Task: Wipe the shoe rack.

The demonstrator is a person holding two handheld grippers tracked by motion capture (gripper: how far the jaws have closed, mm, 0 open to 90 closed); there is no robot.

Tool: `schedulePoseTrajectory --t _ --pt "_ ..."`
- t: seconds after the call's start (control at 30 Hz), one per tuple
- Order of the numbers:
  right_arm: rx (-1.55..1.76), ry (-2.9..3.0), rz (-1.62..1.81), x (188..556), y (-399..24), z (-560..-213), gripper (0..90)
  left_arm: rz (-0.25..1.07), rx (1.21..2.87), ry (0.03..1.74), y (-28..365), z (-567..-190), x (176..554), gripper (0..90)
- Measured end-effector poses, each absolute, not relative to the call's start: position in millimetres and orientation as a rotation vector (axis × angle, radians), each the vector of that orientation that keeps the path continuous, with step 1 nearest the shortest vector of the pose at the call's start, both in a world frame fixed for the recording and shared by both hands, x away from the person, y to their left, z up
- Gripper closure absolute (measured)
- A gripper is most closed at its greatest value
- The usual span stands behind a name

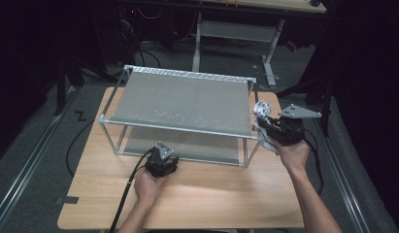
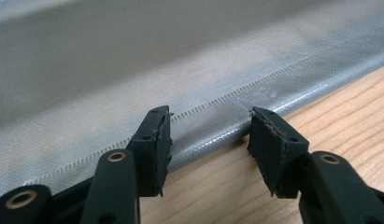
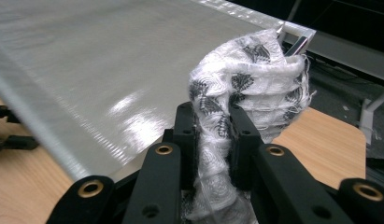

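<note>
Seemingly the right claw (image 3: pixel 213 135) is clenching a bunched patterned cloth (image 3: pixel 248 88) beside the mesh rack (image 1: pixel 182 99), while the left claw (image 2: pixel 210 140) is waiting released at the lower shelf's hem (image 2: pixel 217 105), so draping likely comes next.

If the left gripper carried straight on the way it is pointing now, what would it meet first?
Most likely the hemmed front edge of the lower grey mesh sheet, lying just ahead of the left gripper and its open jaws on the wooden table.
</note>
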State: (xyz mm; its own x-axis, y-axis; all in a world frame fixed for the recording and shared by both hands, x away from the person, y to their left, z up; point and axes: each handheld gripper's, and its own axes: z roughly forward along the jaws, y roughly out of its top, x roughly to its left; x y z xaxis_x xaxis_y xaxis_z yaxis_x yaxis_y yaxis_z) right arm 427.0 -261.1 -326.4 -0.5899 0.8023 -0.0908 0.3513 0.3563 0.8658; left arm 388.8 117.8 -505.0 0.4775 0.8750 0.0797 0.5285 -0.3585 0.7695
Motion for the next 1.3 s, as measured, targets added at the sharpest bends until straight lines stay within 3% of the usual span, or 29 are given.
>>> schedulePoseTrajectory --t 0.47,1.3 --pt "0.987 2.104 1.230 402 -269 -333 77.4 0.644 2.035 1.158 118 -505 389 49.0" --pt "1.148 2.071 1.171 472 -263 -327 77.3 0.642 2.031 1.159 118 -505 389 49.1"
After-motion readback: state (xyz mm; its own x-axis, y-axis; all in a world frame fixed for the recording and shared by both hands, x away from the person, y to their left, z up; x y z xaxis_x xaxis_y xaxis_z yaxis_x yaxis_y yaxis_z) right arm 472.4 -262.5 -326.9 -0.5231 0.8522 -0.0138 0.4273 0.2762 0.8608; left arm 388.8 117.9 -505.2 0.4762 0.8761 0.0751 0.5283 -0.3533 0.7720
